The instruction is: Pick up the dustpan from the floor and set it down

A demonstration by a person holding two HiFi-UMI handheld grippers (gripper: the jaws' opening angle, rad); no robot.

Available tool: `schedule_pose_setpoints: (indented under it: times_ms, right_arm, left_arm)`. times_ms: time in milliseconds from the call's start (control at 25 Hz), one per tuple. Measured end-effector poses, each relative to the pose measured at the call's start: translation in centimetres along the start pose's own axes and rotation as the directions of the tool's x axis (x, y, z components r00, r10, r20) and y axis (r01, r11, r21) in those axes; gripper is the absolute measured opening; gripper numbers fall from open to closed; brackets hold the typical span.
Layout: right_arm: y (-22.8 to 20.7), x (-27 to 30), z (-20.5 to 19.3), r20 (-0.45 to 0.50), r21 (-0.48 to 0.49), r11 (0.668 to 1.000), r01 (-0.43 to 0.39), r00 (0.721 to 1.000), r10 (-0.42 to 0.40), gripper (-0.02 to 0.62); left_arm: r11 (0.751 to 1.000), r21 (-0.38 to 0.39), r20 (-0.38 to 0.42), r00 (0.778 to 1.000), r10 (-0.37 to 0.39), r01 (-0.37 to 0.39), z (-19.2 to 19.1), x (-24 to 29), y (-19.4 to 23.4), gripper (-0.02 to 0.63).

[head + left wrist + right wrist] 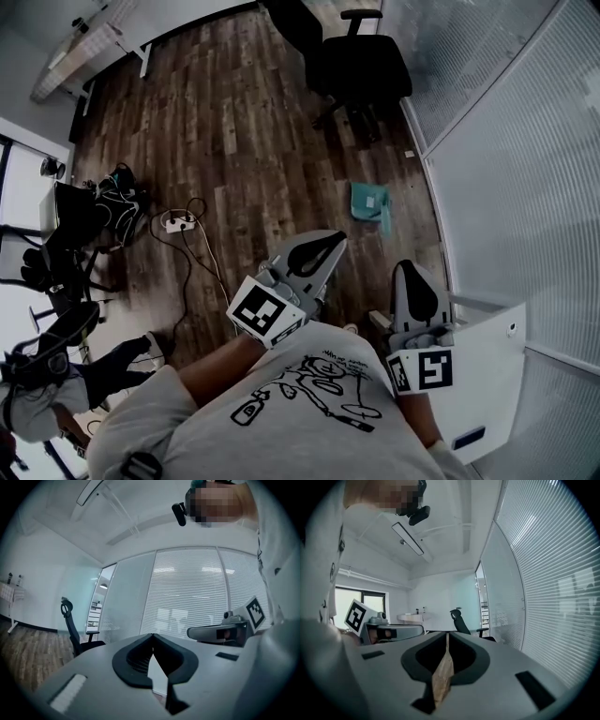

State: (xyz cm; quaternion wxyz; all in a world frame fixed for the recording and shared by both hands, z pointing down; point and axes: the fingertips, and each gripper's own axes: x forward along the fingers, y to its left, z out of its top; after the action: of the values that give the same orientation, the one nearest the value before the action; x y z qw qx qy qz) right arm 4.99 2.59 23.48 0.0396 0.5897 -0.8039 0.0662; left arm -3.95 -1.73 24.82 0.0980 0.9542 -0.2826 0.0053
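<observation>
A flat teal thing [370, 202], seemingly the dustpan, lies on the wooden floor near the glass wall, well ahead of both grippers. My left gripper [330, 240] is held level at chest height, its jaws shut with nothing between them; its own view shows the tips [153, 636] meeting. My right gripper [416, 270] hangs beside it to the right, also shut and empty, tips [447, 634] together. Each gripper shows in the other's view: the right gripper [220, 632] and the left gripper [393, 631]. Neither touches the teal thing.
A black office chair [361, 66] stands beyond the teal thing. Glass partitions with blinds [525, 187] run along the right. A power strip with cables [178, 222] and bags [117, 202] lie at the left. A white panel [487, 366] stands by my right side.
</observation>
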Motion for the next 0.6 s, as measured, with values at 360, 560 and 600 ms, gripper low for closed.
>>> schedule_pose_setpoints:
  times_ms: [360, 560, 600]
  right_arm:
    - [0.4, 5.5, 1.0, 0.009, -0.014, 1.0, 0.006, 1.0, -0.006, 0.017]
    - [-0.2, 5.6, 0.8, 0.009, -0.014, 1.0, 0.019, 1.0, -0.019, 0.017]
    - [-0.3, 5.5, 0.9, 0.009, -0.016, 1.0, 0.022, 1.0, -0.022, 0.017]
  left_arm:
    - [1.0, -0.004, 0.01, 1.0, -0.01, 0.01, 1.0, 1.3, 5.3, 0.002]
    - [1.0, -0.007, 0.02, 1.0, -0.019, 0.02, 1.0, 1.8, 5.3, 0.002]
    - [1.0, -0.006, 0.02, 1.0, -0.022, 0.022, 1.1, 1.9, 5.3, 0.002]
